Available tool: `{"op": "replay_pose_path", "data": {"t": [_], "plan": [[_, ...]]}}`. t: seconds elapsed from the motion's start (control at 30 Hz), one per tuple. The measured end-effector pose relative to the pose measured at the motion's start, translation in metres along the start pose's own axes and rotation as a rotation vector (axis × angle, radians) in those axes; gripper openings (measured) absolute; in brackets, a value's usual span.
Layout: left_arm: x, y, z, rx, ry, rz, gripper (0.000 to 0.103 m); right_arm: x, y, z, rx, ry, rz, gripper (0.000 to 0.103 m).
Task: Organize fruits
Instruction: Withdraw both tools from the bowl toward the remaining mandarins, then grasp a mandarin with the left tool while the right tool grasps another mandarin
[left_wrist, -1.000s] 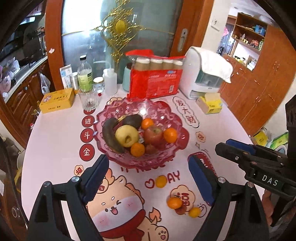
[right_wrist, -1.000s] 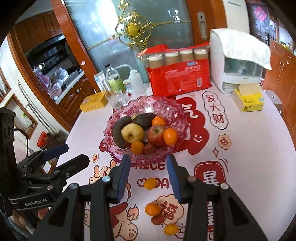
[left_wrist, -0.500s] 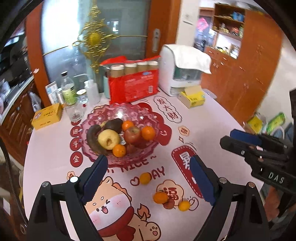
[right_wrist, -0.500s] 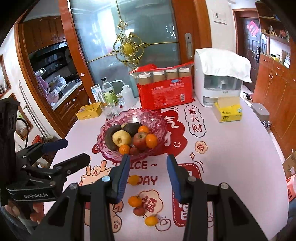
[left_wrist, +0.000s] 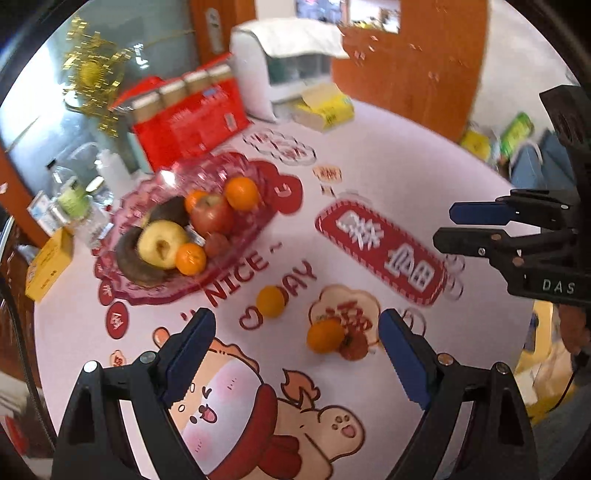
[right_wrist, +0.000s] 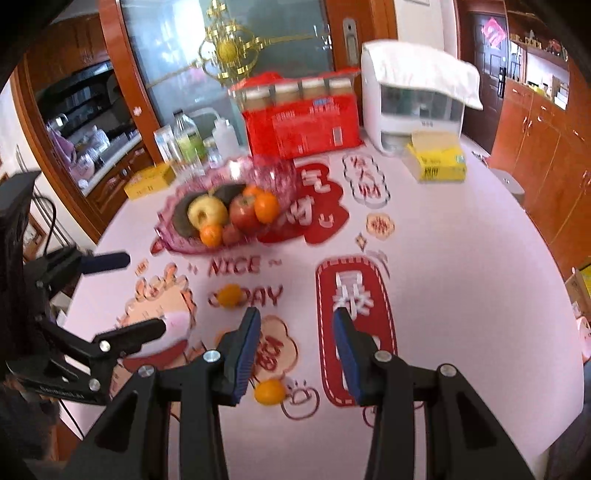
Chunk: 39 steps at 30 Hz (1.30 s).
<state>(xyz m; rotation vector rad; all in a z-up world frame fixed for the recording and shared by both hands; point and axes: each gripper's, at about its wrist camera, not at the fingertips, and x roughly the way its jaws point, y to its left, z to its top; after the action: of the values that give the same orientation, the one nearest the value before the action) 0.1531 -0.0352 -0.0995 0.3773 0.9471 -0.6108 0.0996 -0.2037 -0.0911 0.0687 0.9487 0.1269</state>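
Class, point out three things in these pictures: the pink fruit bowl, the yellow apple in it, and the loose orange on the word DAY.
pink fruit bowl (left_wrist: 258, 236): left wrist view, near rim.
yellow apple (left_wrist: 162, 243): left wrist view, front face.
loose orange (left_wrist: 271, 301): left wrist view, centre.

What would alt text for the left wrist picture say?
The open left gripper hangs above loose fruit on a cartoon-printed table: two oranges and a small red fruit. Behind sits a pink bowl holding more fruit; the right gripper shows at right.
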Motion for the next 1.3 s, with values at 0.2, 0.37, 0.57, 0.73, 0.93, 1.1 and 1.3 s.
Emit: {"op": "replay_pose_path", "data": {"t": [0.2,0.37,0.57,0.73,0.93,1.1,1.3], "plan": [[0.040,0.001,-0.013,0.086,0.072,-0.058,0.085,0.037,0.009,-0.033,-0.022,0.088,-0.004,0.041],[0.068,0.004,-0.020,0.126,0.134,-0.134,0.072,0.061,0.016,-0.053,-0.033,0.160,0.025,0.041],[0.086,0.005,-0.025,0.145,0.171,-0.224,0.064,0.078,0.027,-0.068,-0.049,0.211,0.043,0.041],[0.098,0.004,-0.028,0.146,0.190,-0.256,0.056,0.090,0.033,-0.073,-0.061,0.231,0.039,0.041],[0.104,0.005,-0.024,0.132,0.188,-0.281,0.054,0.097,0.031,-0.074,-0.044,0.226,0.035,0.035],[0.108,0.008,-0.020,0.097,0.184,-0.309,0.052,0.097,0.021,-0.072,0.000,0.221,0.030,0.035],[0.116,0.015,-0.014,-0.001,0.178,-0.372,0.044,0.097,0.003,-0.069,0.068,0.216,0.009,0.035]]}}
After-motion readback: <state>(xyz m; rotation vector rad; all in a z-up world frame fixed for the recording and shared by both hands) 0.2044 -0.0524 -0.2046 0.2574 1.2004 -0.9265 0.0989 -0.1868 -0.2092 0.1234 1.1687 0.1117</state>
